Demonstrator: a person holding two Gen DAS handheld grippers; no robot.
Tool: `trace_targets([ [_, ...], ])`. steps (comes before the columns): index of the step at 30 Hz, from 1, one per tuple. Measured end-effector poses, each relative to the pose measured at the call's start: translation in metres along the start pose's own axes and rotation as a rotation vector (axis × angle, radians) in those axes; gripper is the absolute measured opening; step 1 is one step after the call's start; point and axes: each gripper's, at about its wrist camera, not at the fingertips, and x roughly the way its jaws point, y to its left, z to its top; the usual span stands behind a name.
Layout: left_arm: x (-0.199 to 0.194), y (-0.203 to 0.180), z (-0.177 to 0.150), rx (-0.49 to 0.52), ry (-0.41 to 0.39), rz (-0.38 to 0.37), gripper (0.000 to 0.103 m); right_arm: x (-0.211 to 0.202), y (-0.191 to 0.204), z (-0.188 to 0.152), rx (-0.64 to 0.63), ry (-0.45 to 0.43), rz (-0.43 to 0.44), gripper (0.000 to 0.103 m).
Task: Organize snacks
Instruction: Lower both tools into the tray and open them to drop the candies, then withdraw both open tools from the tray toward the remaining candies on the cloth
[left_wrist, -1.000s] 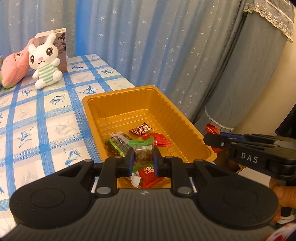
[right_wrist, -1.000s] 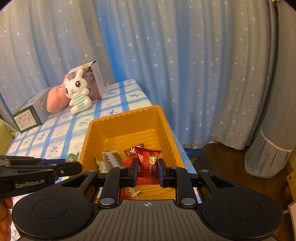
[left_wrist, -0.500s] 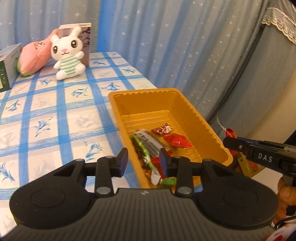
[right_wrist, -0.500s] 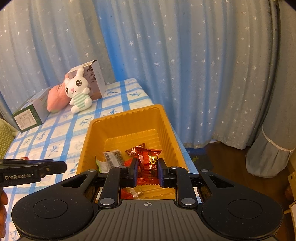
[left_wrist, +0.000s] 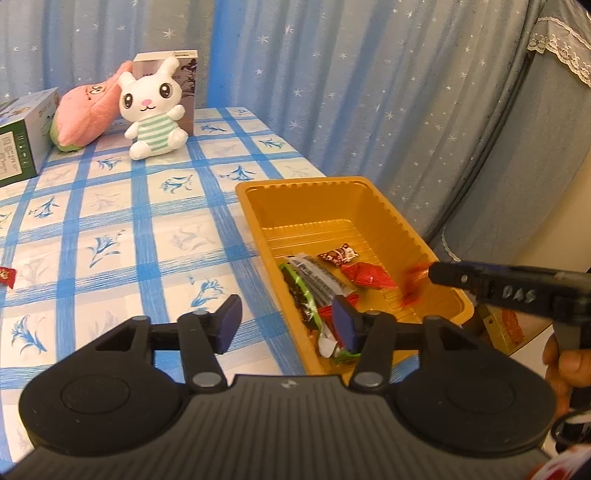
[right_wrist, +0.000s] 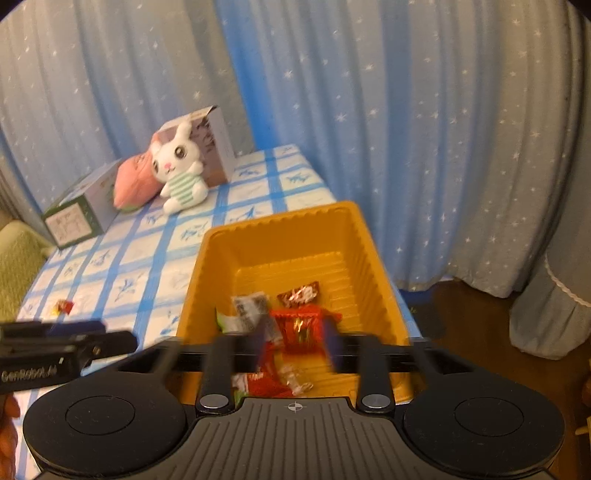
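An orange tray (left_wrist: 373, 205) stands at the table's right edge and holds several wrapped snacks (left_wrist: 317, 280). My left gripper (left_wrist: 286, 325) is open and empty, low over the tray's near left rim. My right gripper (right_wrist: 295, 341) is over the tray (right_wrist: 295, 229), its jaws apart and blurred. A red snack packet (right_wrist: 301, 326) sits between them, also blurred; it shows in the left wrist view (left_wrist: 412, 284) beside the right gripper's tip. A small red candy (left_wrist: 6, 276) lies on the cloth at the far left, seen also in the right wrist view (right_wrist: 63, 306).
A white bunny toy (left_wrist: 153, 110), a pink plush (left_wrist: 86, 110) and boxes (left_wrist: 22, 136) stand at the table's back. Blue starred curtains hang behind and to the right. The table edge runs just right of the tray.
My left gripper let go of the green snack into the tray, opened wide and drew back left. My right gripper moved over the tray and its jaws have parted around the red packet.
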Motion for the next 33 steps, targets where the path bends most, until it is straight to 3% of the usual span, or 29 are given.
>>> trace_targets([
  [1,-0.002,0.002,-0.001,-0.002,-0.001,0.003,0.053,-0.003,-0.002,0.000,0.022,-0.015,-0.001,0.066],
  [14,-0.039,0.022,-0.021,-0.035,-0.035,0.064,0.063,-0.050,-0.002,-0.014,0.095,-0.047,-0.044,0.066],
  [27,-0.087,0.048,-0.034,-0.067,-0.107,0.139,0.083,-0.058,0.069,-0.032,-0.033,-0.004,0.045,0.066],
  [33,-0.103,0.066,-0.039,-0.072,-0.134,0.153,0.086,-0.051,0.101,-0.036,-0.093,0.014,0.083,0.066],
])
